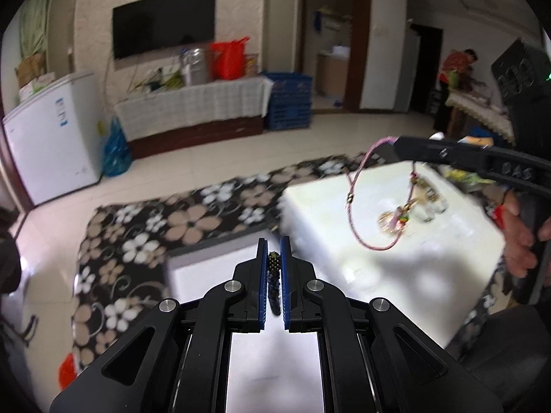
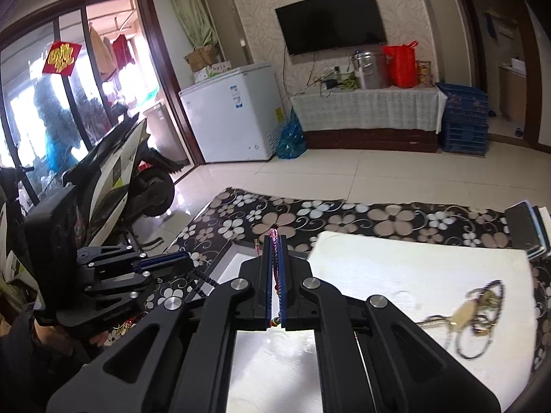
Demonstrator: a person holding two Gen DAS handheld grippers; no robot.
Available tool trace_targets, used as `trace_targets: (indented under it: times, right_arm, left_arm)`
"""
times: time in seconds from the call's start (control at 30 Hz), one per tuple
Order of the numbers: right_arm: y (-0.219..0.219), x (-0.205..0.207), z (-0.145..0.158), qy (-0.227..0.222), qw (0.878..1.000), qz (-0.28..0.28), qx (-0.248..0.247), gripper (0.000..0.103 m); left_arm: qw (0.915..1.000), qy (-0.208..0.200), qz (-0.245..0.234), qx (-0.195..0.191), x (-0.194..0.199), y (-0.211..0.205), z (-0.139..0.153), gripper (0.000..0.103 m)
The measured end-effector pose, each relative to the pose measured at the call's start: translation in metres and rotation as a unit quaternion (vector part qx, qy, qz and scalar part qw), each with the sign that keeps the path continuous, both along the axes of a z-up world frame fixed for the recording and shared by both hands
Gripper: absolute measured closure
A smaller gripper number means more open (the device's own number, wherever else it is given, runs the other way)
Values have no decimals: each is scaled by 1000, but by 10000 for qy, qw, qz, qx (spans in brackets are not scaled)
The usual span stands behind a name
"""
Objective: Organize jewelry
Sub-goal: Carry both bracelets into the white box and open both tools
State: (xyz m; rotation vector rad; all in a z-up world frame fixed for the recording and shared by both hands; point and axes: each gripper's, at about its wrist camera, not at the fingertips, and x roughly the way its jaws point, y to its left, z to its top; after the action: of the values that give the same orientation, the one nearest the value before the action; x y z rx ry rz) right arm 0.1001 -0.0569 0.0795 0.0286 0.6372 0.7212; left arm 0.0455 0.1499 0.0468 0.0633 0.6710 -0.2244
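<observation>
Location: a home living room. Indicators are a wall-mounted television (image 2: 330, 20), a white chest freezer (image 2: 230, 113), a cloth-covered cabinet (image 2: 365, 108), a flower-patterned rug (image 2: 344, 218) on floor tiles, and a parked scooter (image 2: 117, 168) beside sliding glass doors (image 2: 75, 79).

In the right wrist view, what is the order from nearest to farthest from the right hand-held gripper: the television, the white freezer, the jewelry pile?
1. Jewelry pile, lower right, on the white pad.
2. White freezer, left of centre, across the floor.
3. Television, on the far wall.

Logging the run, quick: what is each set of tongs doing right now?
Left tongs: shut on a dark beaded bracelet.
Right tongs: shut on a pink cord bracelet that hangs in a loop.
</observation>
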Motion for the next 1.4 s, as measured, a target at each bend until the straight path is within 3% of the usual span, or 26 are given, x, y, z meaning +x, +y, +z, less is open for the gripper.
trace_targets:
  times: [0.3, 0.47, 0.7, 1.1, 1.17, 1.3, 1.4]
  right_arm:
    - [64, 21, -43, 420, 9975, -214, -525, 100]
    - [90, 30, -72, 676, 9930, -238, -936, 100]
    - [114, 27, -88, 706, 9867, -188, -1454, 100]
    - [108, 35, -93, 1084, 9838, -302, -1394, 99]
    - [108, 36, -94, 1112, 9839, -280, -1372, 98]
    - [105, 35, -91, 1103, 9852, -293, -1281, 72]
    - [105, 34, -90, 1086, 9856, -286, -1261, 71]
  left_arm:
    - [9981, 527, 189, 246, 19, 36, -49, 96]
    - [9957, 876, 300, 68, 33, 57, -78, 96]
    - [9926, 1153, 300, 219, 39, 65, -104, 96]
    - [9870, 1511, 195, 514, 40, 58, -124, 95]
    - [9871, 1520, 227, 460, 39, 59, -123, 86]
    - [9876, 1470, 282, 465, 38, 59, -120, 77]
    - [9879, 1433, 333, 485, 37, 60, -118, 69]
